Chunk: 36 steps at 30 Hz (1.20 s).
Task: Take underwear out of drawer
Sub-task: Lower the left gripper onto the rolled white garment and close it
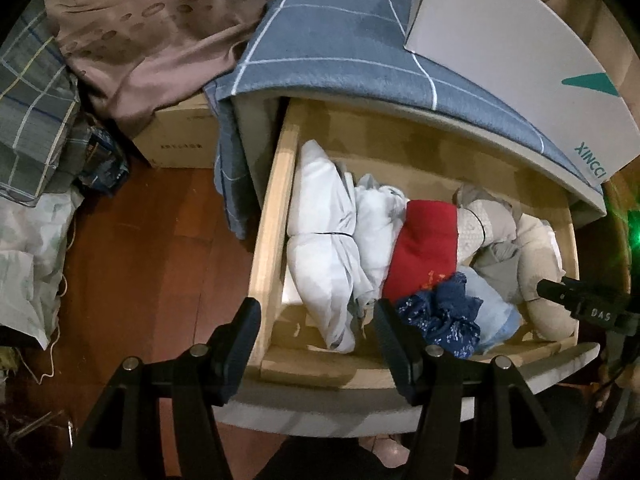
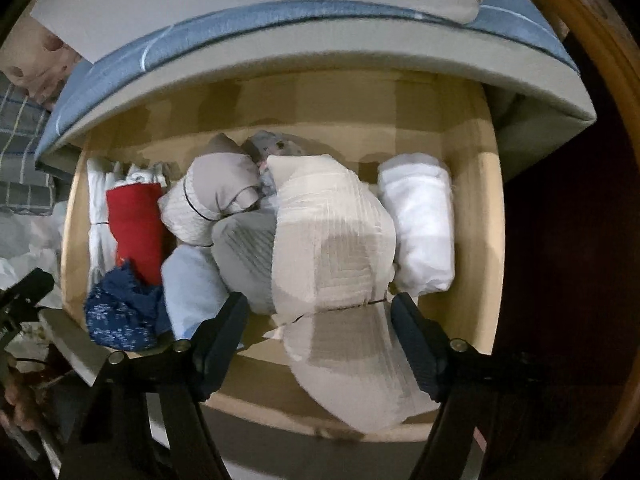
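Both the left gripper (image 1: 316, 320) and the right gripper (image 2: 320, 312) gape wide and hold nothing over the open wooden drawer (image 1: 276, 216). At lower centre, the crumpled navy patterned underwear (image 1: 440, 312) looks soft and light; pinch a raised fold.

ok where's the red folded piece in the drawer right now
The red folded piece lies in the open drawer, left of centre in the right wrist view, between the white rolled bundle and the beige bundle, with the navy patterned cloth at its near end.

One open drawer (image 1: 276, 216), one red garment (image 1: 426, 240), one navy patterned garment (image 1: 440, 316), one shoebox (image 1: 516, 52)
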Available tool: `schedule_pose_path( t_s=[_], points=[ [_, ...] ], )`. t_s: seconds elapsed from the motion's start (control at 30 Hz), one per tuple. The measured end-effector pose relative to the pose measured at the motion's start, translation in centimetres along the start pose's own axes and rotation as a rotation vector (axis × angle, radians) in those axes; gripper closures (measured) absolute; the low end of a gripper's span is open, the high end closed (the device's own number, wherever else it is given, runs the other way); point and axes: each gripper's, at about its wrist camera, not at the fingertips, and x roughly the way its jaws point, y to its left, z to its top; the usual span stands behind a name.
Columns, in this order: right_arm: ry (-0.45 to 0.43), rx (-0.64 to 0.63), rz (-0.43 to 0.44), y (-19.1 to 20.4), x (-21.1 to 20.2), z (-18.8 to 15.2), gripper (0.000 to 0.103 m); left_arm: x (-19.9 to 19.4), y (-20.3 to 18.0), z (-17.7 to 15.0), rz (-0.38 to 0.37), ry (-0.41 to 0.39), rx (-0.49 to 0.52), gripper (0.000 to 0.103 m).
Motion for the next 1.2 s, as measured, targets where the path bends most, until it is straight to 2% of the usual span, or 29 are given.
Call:
schedule_pose_path(
  t_s=[0.27, 0.4, 0.5, 0.8, 1.07, 1.13, 1.2],
  points=[
    [0.003, -0.042, -0.073, 3.0, 4.9, 1.0, 0.032, 1.1, -1.3, 0.7, 0.009, 0.036, 0.019, 0.043],
    [0.011, -0.051, -0.092, 3.9, 6.7, 1.2, 0.032, 1.8, -1.4, 1.2, -0.008, 0.069, -0.004, 0.043],
    [0.0, -0.026, -0.076, 4.4, 7.4, 1.3, 0.036, 2.5, -1.2, 1.9, -0.016, 0.092, -0.041, 0.043],
    [0.005, 0.012, -0.011, 5.0, 9.1, 1.2, 0.036, 5.0, -1.4, 3.3, 0.012, 0.151, -0.106, 0.043],
    [0.008, 0.003, -0.008, 5.2, 9.2, 1.3, 0.035, 7.3, -1.1, 3.9, 0.047, 0.16, -0.17, 0.043],
    [0.008, 0.002, -0.004, 3.3, 8.0, 0.7, 0.035, 7.7, -1.0, 4.0, 0.049, 0.163, -0.179, 0.044],
    [0.009, 0.0, -0.004, 3.1, 7.8, 0.5, 0.035, 8.0, -1.0, 4.1, 0.056, 0.153, -0.186, 0.049]
  ],
)
